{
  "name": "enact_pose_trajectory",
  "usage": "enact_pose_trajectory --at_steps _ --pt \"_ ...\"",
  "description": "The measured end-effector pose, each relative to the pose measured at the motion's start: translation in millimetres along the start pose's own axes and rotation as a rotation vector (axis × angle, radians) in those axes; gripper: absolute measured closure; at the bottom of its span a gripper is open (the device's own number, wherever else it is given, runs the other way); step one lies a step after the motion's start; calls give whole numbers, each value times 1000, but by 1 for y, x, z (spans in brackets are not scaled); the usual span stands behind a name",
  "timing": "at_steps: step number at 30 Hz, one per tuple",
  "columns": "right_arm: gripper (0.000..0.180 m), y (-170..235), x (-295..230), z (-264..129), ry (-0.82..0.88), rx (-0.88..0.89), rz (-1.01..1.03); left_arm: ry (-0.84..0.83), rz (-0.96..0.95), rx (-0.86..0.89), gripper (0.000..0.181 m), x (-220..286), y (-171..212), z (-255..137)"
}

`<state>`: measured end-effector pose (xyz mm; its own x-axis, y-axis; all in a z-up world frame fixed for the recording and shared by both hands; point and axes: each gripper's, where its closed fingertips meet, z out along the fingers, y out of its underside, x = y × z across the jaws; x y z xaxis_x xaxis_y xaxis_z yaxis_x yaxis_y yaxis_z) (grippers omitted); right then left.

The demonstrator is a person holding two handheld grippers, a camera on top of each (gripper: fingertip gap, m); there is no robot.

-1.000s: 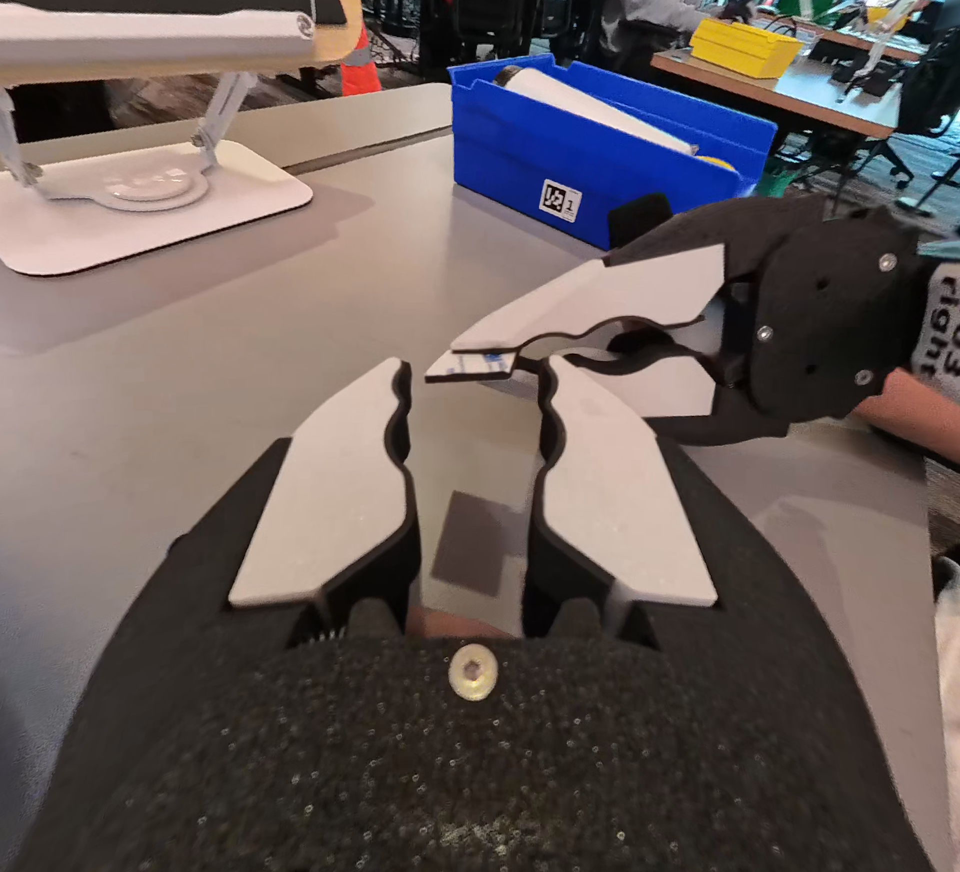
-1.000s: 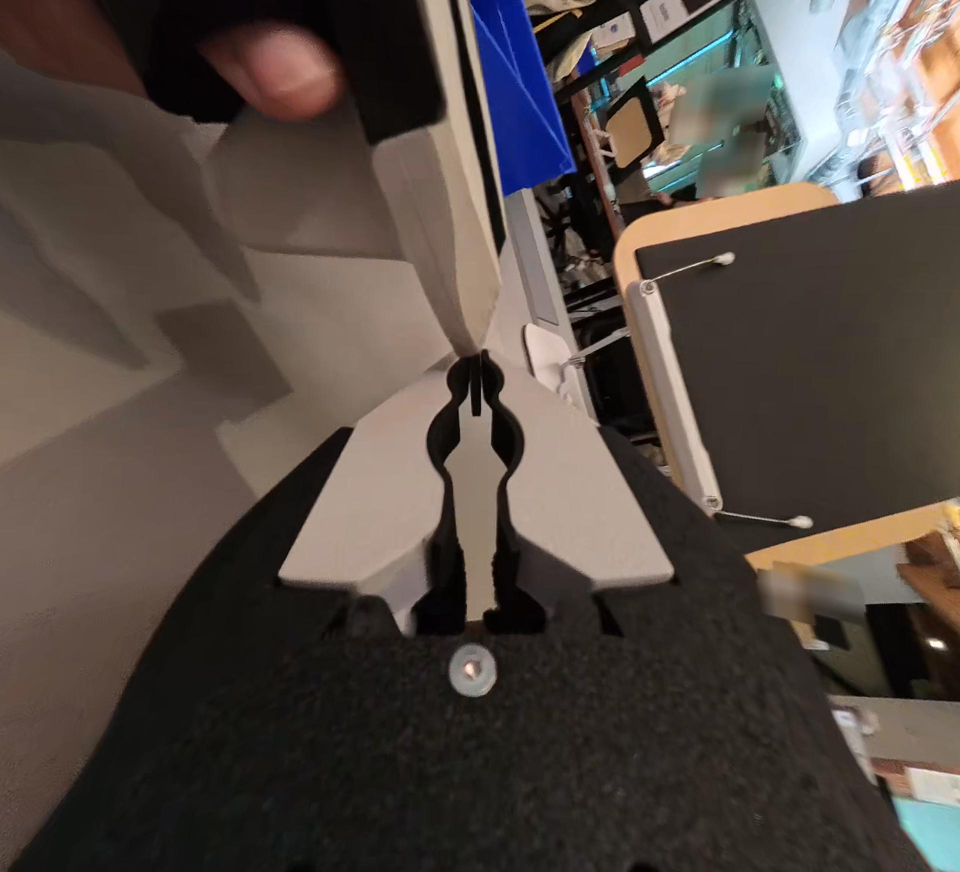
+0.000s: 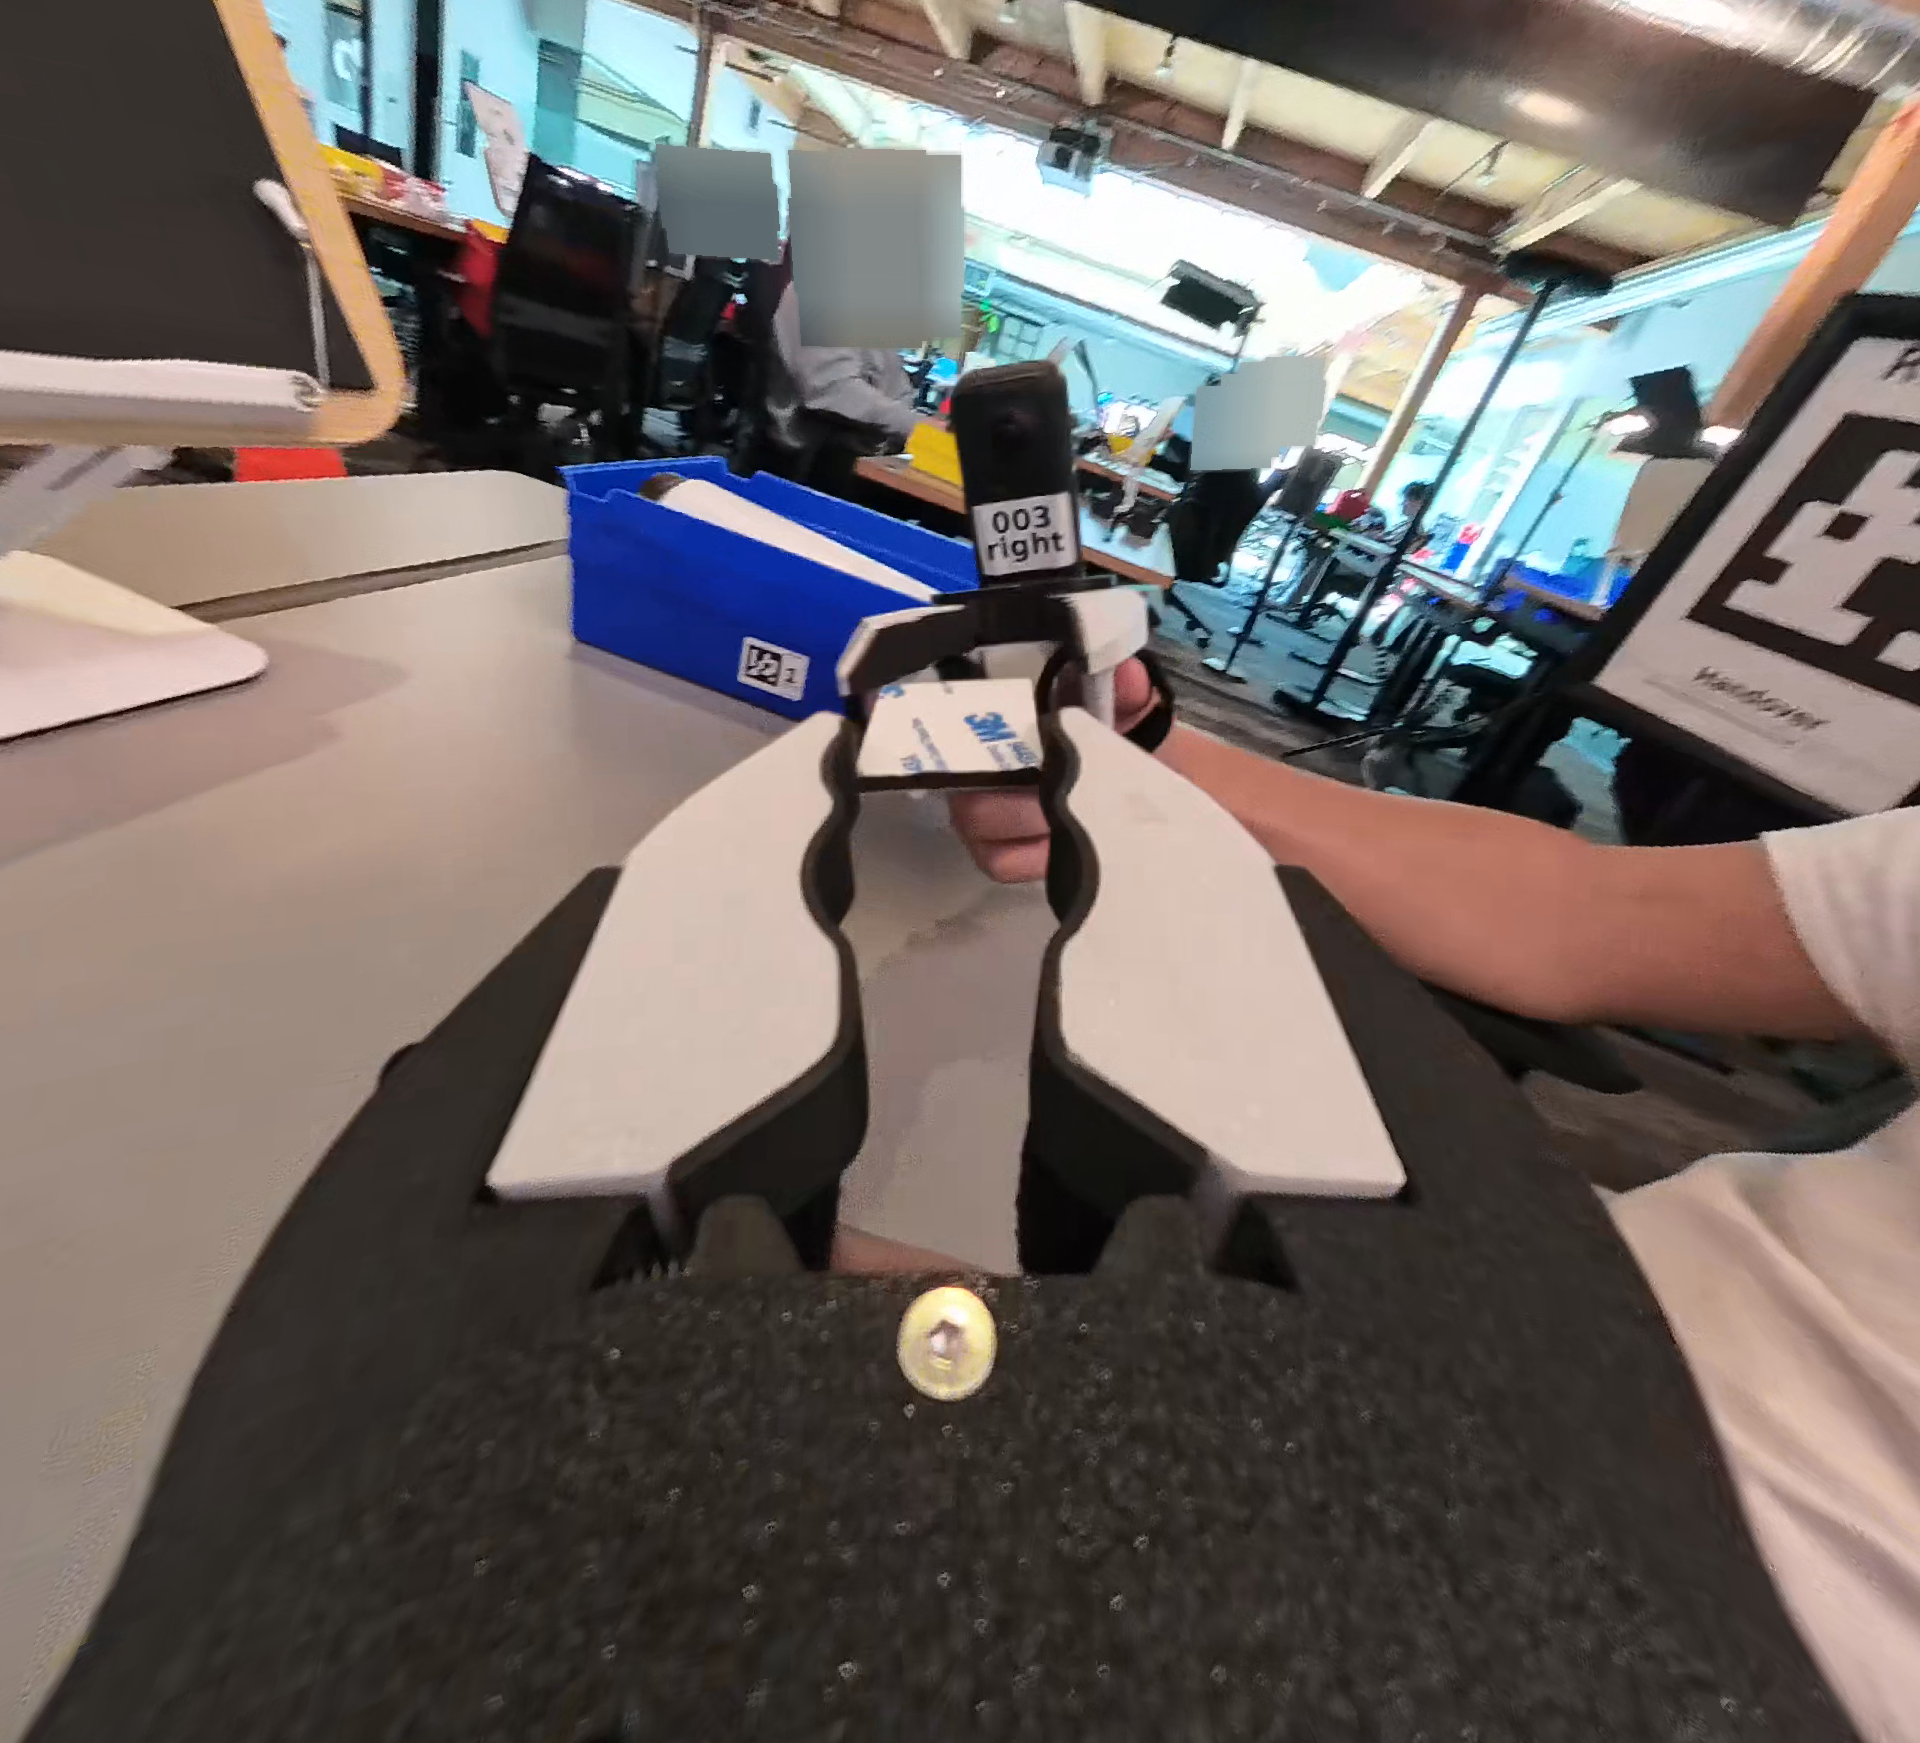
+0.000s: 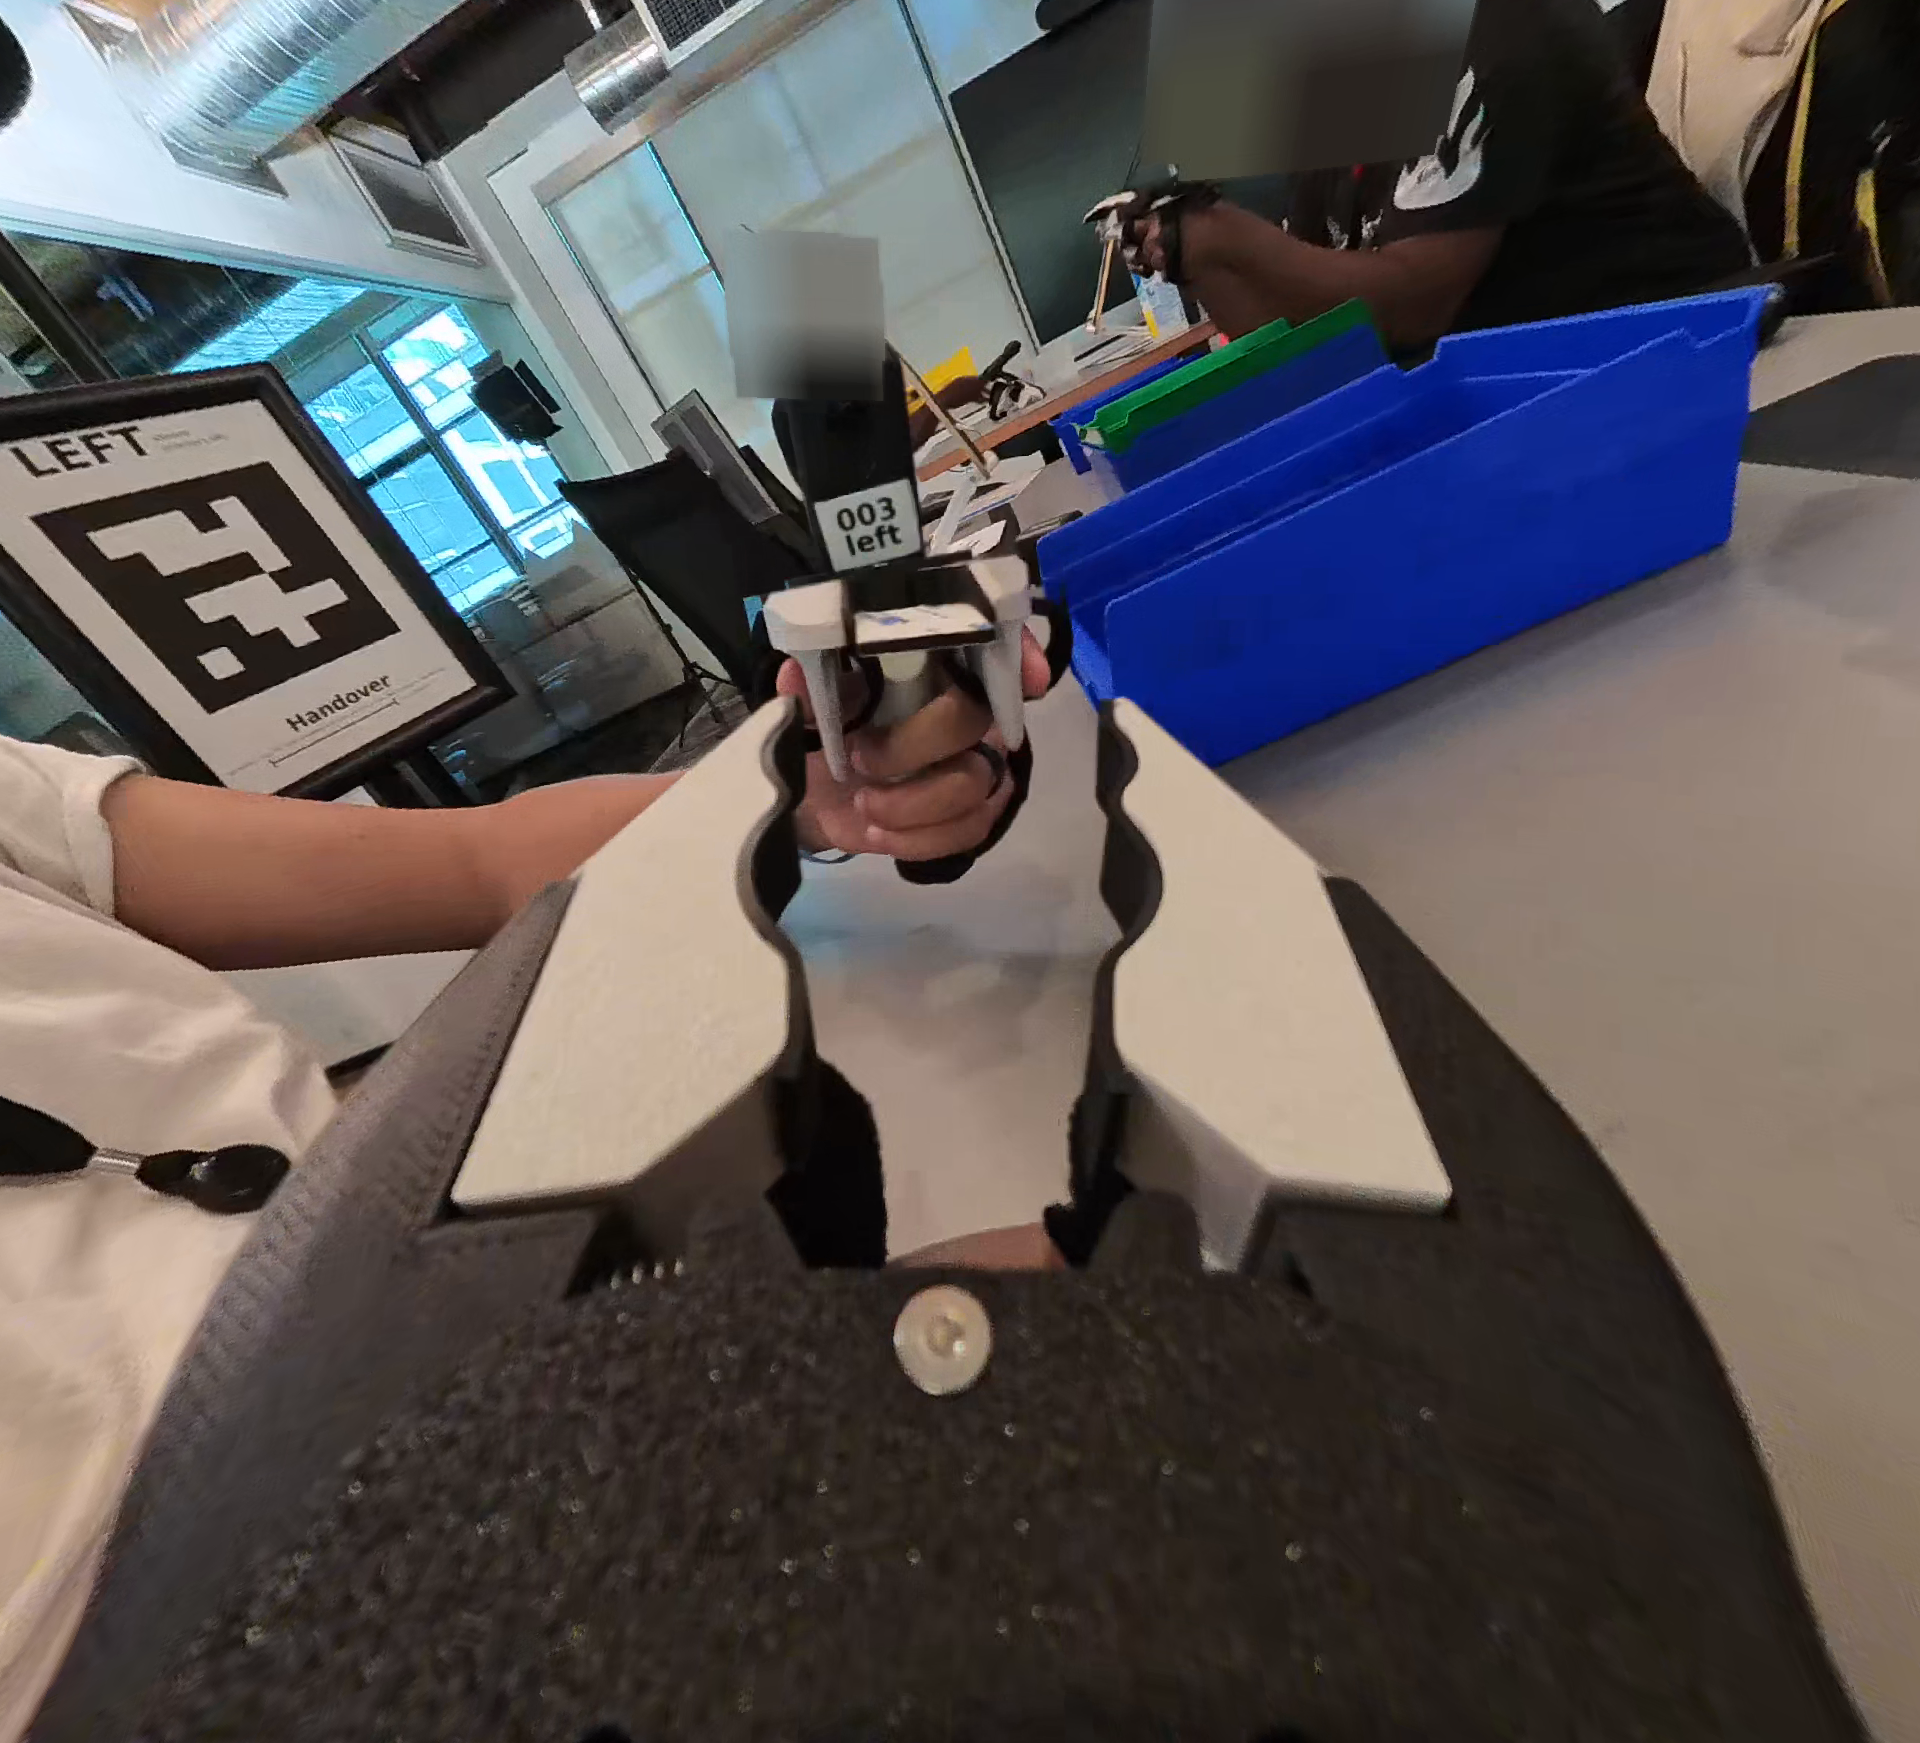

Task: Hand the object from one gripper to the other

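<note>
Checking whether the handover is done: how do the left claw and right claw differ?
The left claw is closed on the flat white pad; the right claw holds nothing. The left claw's fingers sit narrower, the right claw's spread wide. Both have white fingers with wavy black inner edges and face each other above the grey table.

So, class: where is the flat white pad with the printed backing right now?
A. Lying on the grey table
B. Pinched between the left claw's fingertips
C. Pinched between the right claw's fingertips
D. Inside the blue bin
B. In the left wrist view the flat pad sits clamped between the tips of the left claw, while the right claw stands wide open and empty.
</note>
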<state>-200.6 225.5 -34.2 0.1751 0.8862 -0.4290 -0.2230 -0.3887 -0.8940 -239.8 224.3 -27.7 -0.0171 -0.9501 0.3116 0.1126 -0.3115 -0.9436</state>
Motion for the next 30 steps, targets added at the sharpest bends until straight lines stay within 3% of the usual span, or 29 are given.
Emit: enact_pose_trajectory --at_steps 8,13,21,24,27,30 --pt "125 17 -16 21 -64 -54 -19 66 -26 -41 148 18 14 17" --pt "143 17 -20 20 -85 -60 -35 48 -21 -51 148 16 17 19" --pt "148 20 -16 18 -62 -81 -47 24 4 -59 148 13 20 18" --pt "148 16 -8 12 -13 -77 -58 -14 3 -36 133 7 18 14" --pt "148 -5 8 -4 124 -53 -126 -93 8 -25 129 -8 17 6" --pt "147 -71 7 -36 302 62 -270 -273 89 -74 132 -37 25 -4"
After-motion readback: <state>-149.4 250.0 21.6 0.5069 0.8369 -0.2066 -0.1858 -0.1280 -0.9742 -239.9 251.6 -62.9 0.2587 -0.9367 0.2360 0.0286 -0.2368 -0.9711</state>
